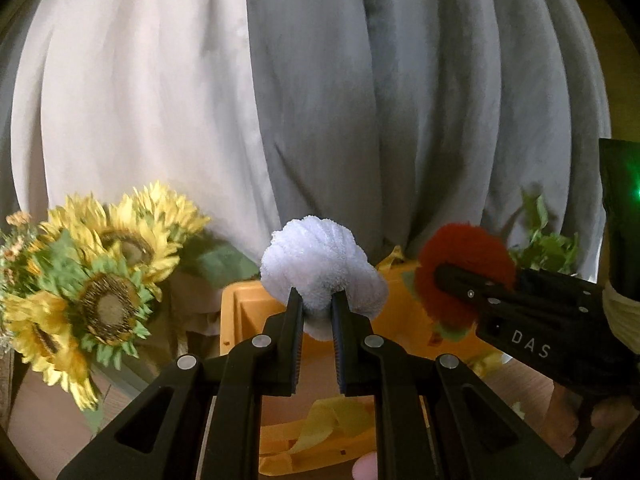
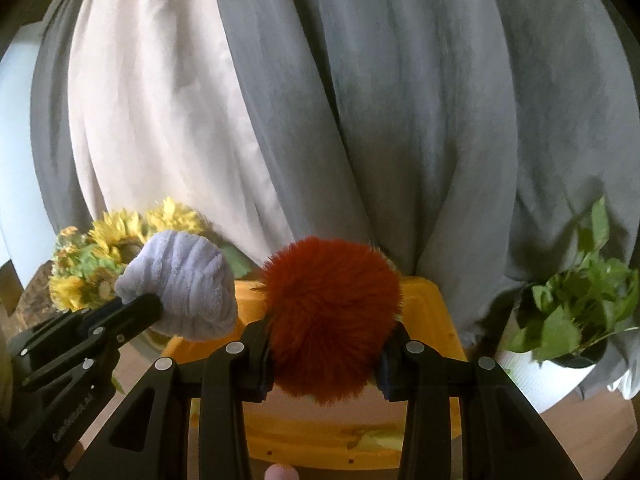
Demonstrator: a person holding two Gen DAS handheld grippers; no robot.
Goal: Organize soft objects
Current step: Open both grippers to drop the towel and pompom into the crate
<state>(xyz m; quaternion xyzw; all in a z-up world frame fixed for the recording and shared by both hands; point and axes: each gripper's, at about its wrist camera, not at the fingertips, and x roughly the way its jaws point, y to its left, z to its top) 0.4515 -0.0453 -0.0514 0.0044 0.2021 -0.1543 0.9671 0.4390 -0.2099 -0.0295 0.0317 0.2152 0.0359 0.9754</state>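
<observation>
Left gripper clenched on white plush ball, ball bulging beyond jaws. Right gripper grasping red pompom between jaws. Yellow bin below both.

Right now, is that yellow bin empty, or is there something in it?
Not empty. The yellow bin holds yellowish crumpled pieces, seen below the left fingers. What they are, cannot tell.

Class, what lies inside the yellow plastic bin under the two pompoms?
Inside the yellow plastic bin, pale yellow fabric strips are visible. The black claws cover much of its floor, so anything else stays hidden.
</observation>
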